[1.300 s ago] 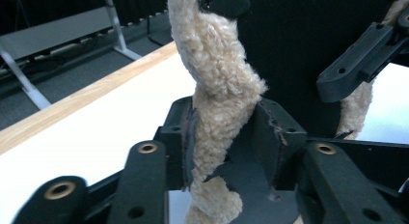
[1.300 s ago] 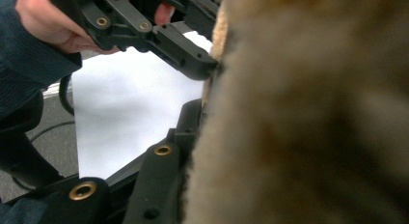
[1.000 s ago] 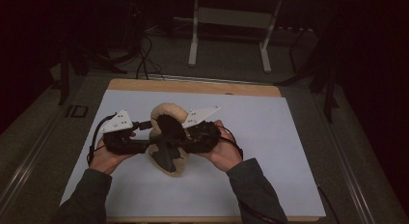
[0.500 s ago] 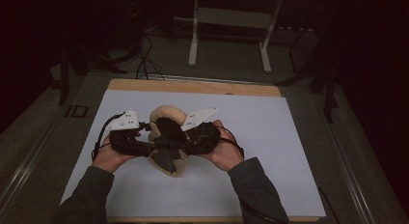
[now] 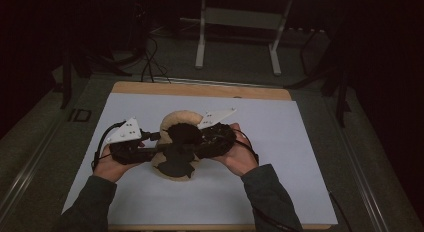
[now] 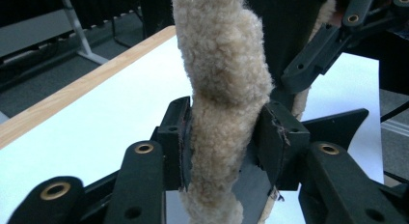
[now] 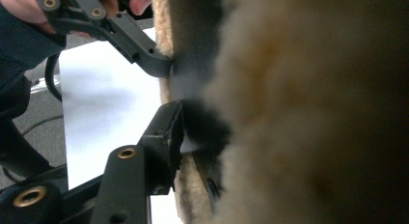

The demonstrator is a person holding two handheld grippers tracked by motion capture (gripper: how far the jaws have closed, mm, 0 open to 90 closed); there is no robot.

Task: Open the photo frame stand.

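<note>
We hold a fleece-lined slipper (image 5: 177, 142) just above the white surface (image 5: 280, 157), between both hands. Our left tongs (image 6: 226, 151) have just been closing and now pinch its fleece rim. Our right tongs (image 7: 193, 132) have just been opening; their near pad touches black fabric, grip unclear. Next, we judge, the right must re-grip.

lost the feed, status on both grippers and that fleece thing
Left gripper just closed on the tan fleece-lined black garment. Right gripper just opened, fleece against it. Nothing in the way.

Left tool (image 6: 224, 137) just closing; right tool (image 5: 202, 142) just opening.
</note>
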